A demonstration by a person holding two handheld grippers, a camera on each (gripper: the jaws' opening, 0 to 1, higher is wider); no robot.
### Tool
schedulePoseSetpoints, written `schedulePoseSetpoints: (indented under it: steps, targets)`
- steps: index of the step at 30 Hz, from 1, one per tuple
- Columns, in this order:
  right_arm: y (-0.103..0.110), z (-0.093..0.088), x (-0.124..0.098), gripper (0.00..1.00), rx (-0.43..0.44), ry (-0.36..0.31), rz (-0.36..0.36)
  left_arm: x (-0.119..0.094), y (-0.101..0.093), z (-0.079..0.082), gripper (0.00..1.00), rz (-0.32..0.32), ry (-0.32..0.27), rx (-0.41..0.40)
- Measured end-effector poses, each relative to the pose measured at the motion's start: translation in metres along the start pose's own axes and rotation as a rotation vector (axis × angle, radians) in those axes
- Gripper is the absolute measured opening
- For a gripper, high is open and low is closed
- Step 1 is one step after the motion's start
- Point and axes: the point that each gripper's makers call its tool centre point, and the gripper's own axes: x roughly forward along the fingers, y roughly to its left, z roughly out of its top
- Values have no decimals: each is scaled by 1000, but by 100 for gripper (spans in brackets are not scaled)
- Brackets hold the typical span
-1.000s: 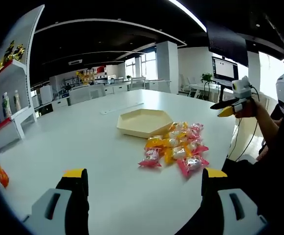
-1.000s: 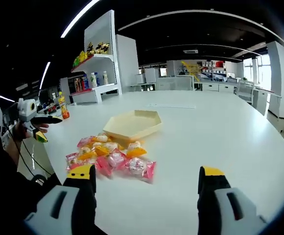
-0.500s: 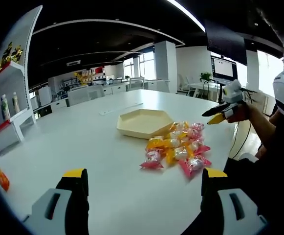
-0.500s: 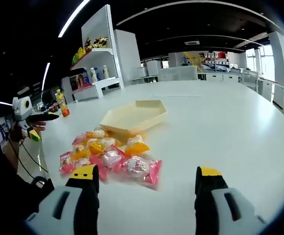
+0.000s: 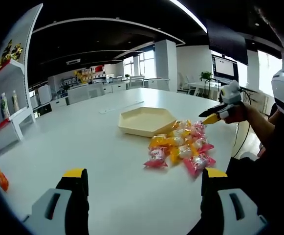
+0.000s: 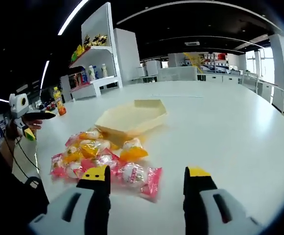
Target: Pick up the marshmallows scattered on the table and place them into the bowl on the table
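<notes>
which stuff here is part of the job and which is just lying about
Part of the job:
- pile of pink and yellow wrapped marshmallows on the white table
- pale yellow hexagonal bowl, empty
- right claw, open, nearest a pink packet
- left claw, open

Lying about:
- white shelf unit with bottles and snacks
- orange bottle at the table edge
- monitor
</notes>
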Motion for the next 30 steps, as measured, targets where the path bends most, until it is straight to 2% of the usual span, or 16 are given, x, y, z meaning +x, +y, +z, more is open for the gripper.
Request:
schedulePoseSetpoints:
  steps: [2,5,10,14,16,25,30]
  targets:
    - [1,2,1,44,10,-12,2,1,1,0,95,0,1,-1]
    - [6,-3,6,48,29,17,27,2,2,-1,95,1,6,-2]
    - [8,-14,12,48,-9,53,19,5,1,-2,95,-6,14,4]
    - [6,-18,14,40,-32,64,13,7,0,-3,95,-12,18,8]
    - [5,-17,13,35,-45,54,5,8,-1,-4,95,-15,22,6]
    - [1,-16,10,32,-42,31,-3,7,-1,-4,95,-12,20,4]
    - [0,-12,7,25,-43,16,-12,6,-2,-3,95,-13,18,7]
